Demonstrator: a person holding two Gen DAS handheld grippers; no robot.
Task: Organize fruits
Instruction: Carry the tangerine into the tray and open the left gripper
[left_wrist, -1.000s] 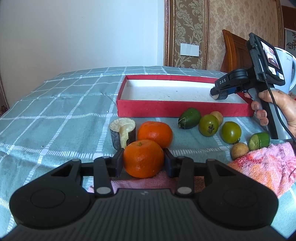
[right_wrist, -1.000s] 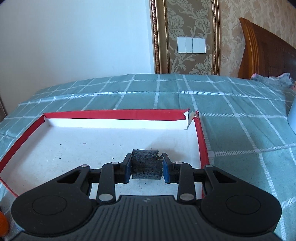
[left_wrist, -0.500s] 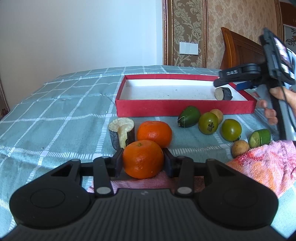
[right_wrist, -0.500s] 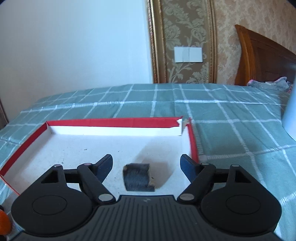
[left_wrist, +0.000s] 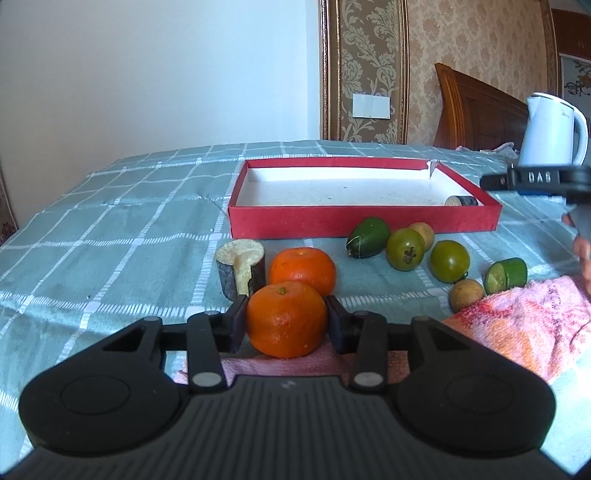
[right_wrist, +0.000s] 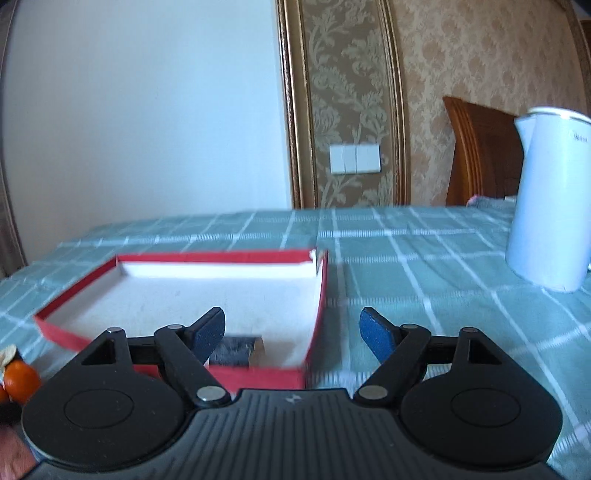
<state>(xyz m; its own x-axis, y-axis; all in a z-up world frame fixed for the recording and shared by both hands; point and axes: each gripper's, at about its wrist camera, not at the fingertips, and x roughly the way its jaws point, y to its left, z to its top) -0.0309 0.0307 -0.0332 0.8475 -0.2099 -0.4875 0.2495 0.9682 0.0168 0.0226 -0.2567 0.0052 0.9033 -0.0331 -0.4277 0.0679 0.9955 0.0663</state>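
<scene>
The left gripper (left_wrist: 286, 326) has its fingers clenched on a tangerine (left_wrist: 287, 319), low over the pink towel (left_wrist: 524, 325). The red box (left_wrist: 364, 221) lies straight ahead, beyond the loose fruit. The right gripper (right_wrist: 291, 334), fingers released and empty, sits beside the box's near corner, where a dark fruit piece (right_wrist: 236, 350) rests.

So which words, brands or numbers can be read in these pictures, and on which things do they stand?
"DAS": white letters on the right gripper, seen from the left wrist camera.
White kettle: small grey print near its top, too blurred to read.
Nothing else carries text.
</scene>
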